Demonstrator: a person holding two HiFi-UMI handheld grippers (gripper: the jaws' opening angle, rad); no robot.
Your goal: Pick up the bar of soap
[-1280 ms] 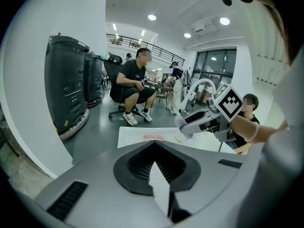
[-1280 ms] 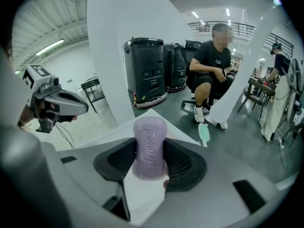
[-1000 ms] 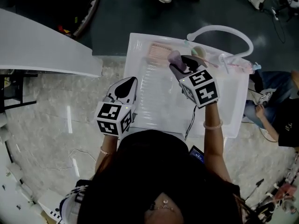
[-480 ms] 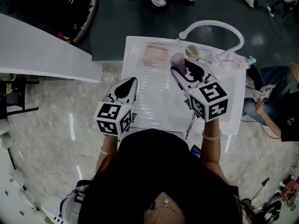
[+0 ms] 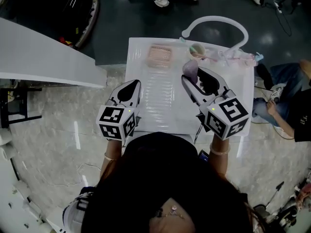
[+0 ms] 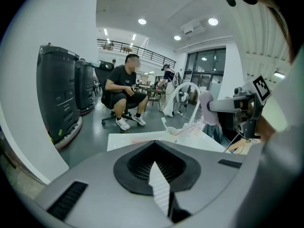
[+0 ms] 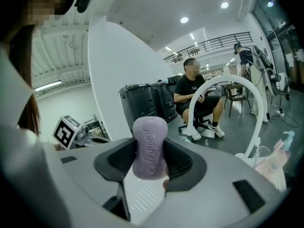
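Head view: right gripper (image 5: 193, 75) was clamped on the purple bar of soap (image 5: 190, 67), apparently held off the white ribbed tabletop (image 5: 160, 101), near a pink soap dish (image 5: 160, 55). Left gripper (image 5: 132, 87) hung at the tabletop's left edge.

Left gripper view: jaws together, nothing between.

Right gripper view: soap upright, pinched by its lower half, top standing proud. Likely slick; an even squeeze and a slow, untilted lift would suit.

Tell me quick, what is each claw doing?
Left claw: closed, holding nothing.
Right claw: closed on the purple oval bar of soap.
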